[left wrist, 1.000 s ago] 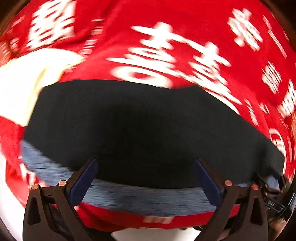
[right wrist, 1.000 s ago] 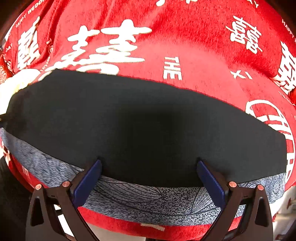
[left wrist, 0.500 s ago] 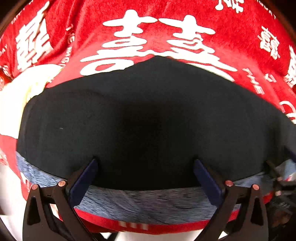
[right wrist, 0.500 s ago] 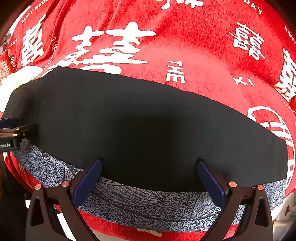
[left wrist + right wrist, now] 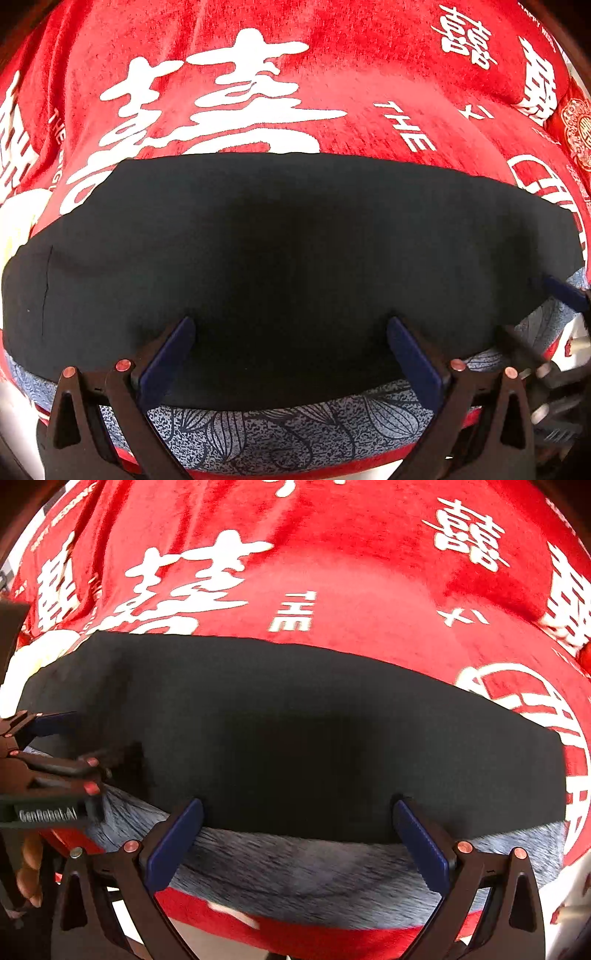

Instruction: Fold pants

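Left wrist view: left gripper [image 5: 290, 363] has its jaws spread wide, nothing between them. One pair of black pants [image 5: 295, 258] lies flat directly ahead of the blue pads [image 5: 168, 360], the near hem passing between and just under the fingertips. A band of grey leaf-print fabric [image 5: 280, 432] shows below the hem, nearer the claw; cannot tell whether it is a lower layer of the pants or a separate cloth. Red blanket [image 5: 351, 92] with white characters extends beyond the far edge.

Right wrist view: right gripper [image 5: 297, 843] likewise wide, holding nothing, the same black panel [image 5: 314, 738] ahead of it. The left gripper appears at the far left of this view, at the pants' left edge.

Count: pants 1; grippers 2; blanket 1; printed band 1.

Risks (judgement):
- Either claw closing on the top black layer only would leave the printed layer behind, so the fold splits.
- Pinching the plush blanket together with the hem would drag the bedding.
- Unequal lift between the two claws would skew the fold line.
- Both claws sit near one edge; the centre could sag and crease.
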